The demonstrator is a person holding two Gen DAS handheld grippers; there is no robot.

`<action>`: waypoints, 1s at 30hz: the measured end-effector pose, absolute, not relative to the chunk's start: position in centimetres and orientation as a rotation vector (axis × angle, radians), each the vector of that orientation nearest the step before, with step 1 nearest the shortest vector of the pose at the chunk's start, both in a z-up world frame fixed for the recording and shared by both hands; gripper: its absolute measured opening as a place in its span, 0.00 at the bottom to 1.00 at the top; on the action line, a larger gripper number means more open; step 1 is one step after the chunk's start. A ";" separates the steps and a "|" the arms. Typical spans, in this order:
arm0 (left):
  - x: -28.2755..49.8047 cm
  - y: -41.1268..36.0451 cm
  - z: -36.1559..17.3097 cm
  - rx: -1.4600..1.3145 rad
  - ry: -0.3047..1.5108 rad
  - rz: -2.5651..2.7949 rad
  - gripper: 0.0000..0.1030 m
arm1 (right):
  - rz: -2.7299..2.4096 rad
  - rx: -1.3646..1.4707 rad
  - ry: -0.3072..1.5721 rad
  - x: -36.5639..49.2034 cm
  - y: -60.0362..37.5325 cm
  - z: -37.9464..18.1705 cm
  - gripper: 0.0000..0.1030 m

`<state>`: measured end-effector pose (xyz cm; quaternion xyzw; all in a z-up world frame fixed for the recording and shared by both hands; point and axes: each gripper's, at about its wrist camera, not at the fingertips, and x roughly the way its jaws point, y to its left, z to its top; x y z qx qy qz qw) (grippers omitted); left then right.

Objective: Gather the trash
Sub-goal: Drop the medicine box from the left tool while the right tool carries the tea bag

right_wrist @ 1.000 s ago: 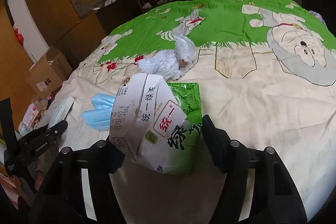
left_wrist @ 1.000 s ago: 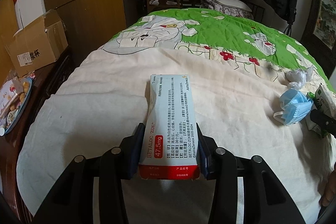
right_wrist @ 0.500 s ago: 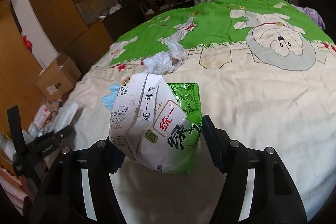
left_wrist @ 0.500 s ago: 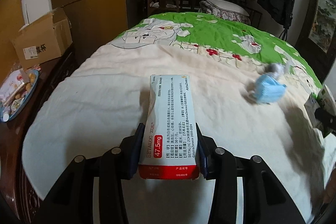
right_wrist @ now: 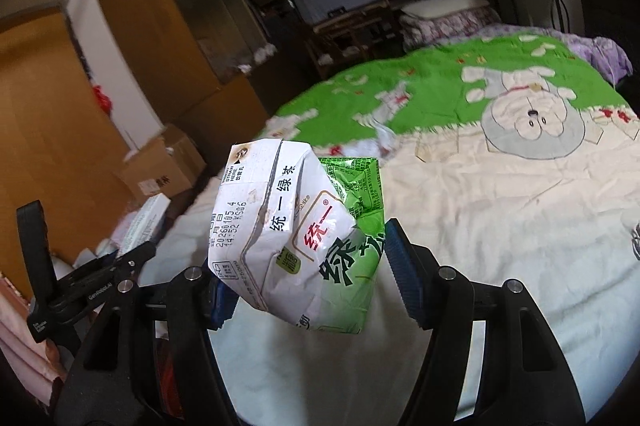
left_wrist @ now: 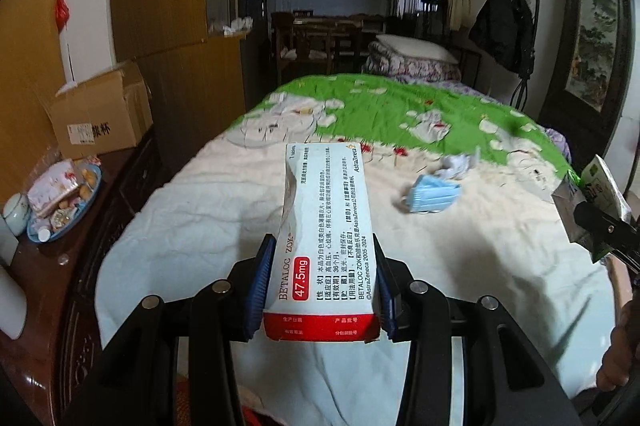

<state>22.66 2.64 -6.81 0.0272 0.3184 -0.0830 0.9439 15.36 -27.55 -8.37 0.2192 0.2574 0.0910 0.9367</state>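
Both jaws are clenched on trash: the left gripper grasps a white-and-red medicine box by its long sides, and the right gripper pinches a crumpled green tea carton, whose lower end is cut off behind the pads. Both items hang above the bed, off its cream sheet. From the left wrist view, the carton shows only as a sliver at the right edge. Beyond the medicine box, a blue face mask lies on the sheet, with a blurred wad of white plastic just past it. Farther along, the bed turns to a green cartoon-print cover. Left of the bed sit a plate of snacks and a cardboard box; a dark coat hangs at the bed's far end.
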 end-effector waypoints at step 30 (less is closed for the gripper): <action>5.2 17.1 -6.1 -0.067 0.650 -0.039 0.43 | 0.600 0.371 0.437 3.5 -14.8 -1.9 0.62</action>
